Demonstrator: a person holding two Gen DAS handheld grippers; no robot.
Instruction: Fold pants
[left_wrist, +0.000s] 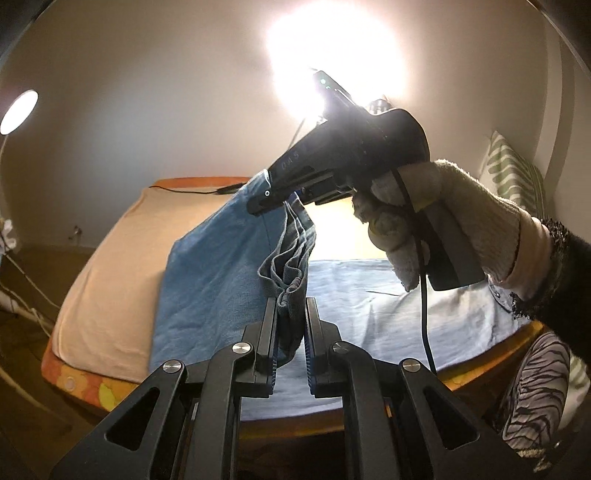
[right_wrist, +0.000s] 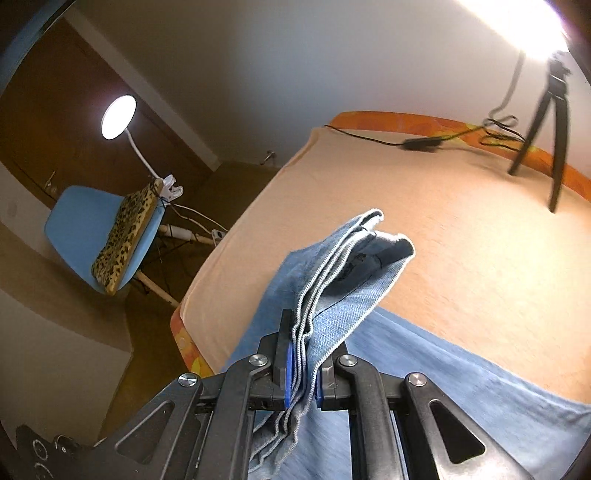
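Denim, light blue: the pants (left_wrist: 221, 258) hang lifted at one end between your two tools, the rest trailing on the peach-sheeted bed (right_wrist: 443, 236). Your left tool (left_wrist: 291, 325) and right tool (right_wrist: 303, 362) each pinch bunched hem layers. You seem mid-fold, nothing laid flat yet.

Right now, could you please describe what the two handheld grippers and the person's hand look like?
Both grippers are black with linked arms, round silver pivot bolts and blue ribbed pads on the fingers. The left gripper shows this; so does the right gripper. The right one's body carries faint pale lettering, small green lights and a black cable. The hand wears a fuzzy off-white glove and a dark knitted sleeve.
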